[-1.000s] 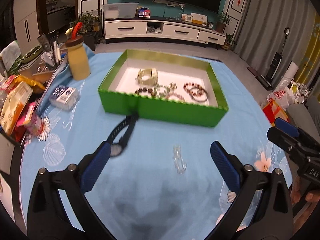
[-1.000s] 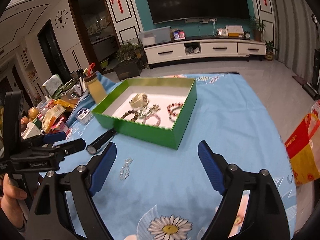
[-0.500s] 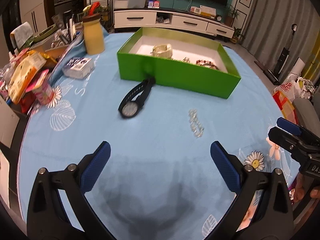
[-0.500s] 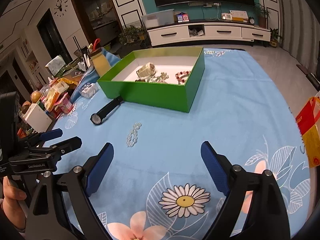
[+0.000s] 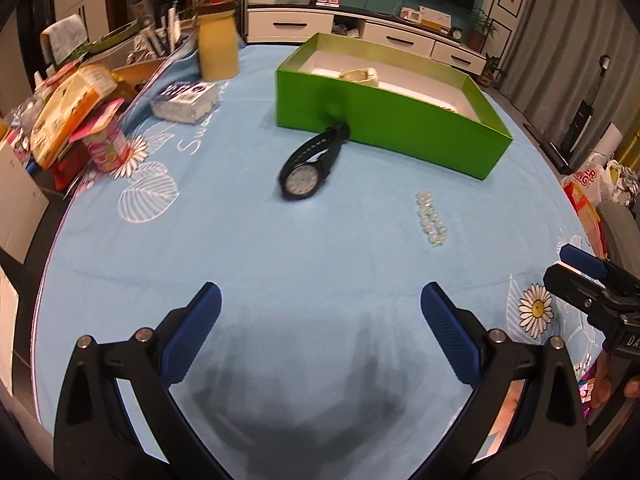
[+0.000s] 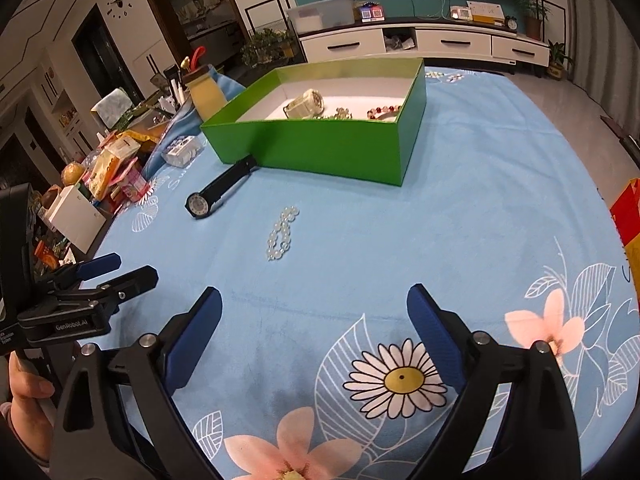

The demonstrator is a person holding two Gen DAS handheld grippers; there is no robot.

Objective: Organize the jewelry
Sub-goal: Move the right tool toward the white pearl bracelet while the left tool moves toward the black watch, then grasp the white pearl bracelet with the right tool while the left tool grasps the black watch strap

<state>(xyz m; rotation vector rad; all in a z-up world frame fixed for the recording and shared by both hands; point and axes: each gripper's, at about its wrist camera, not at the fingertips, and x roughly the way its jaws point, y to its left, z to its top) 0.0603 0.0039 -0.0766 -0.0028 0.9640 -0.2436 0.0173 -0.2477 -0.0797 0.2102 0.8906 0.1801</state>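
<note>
A black wristwatch [image 5: 306,176] lies flat on the blue flowered tablecloth, its strap end touching the green box's [image 5: 392,120] front wall. A clear bead bracelet [image 5: 430,218] lies to its right. My left gripper [image 5: 320,300] hovers open and empty, well short of both. My right gripper [image 6: 314,298] has nothing between its fingers and its jaws are opening. From the right wrist, the bracelet [image 6: 282,234] is ahead and the watch [image 6: 212,196] lies further left. The box [image 6: 320,148] holds a cream watch [image 6: 306,104] and bead bracelets [image 6: 380,112].
A yellow bottle [image 5: 218,50], a white packet [image 5: 184,98] and piled snack packs [image 5: 76,108] crowd the table's left side up to its edge. Bags [image 5: 588,184] stand on the floor to the right. A person's hand [image 6: 24,388] holds the left gripper's handle.
Both grippers have drawn back from the green box and sunk towards the cloth, so the watch and bracelet now lie farther ahead. The right jaws have spread a little wider.
</note>
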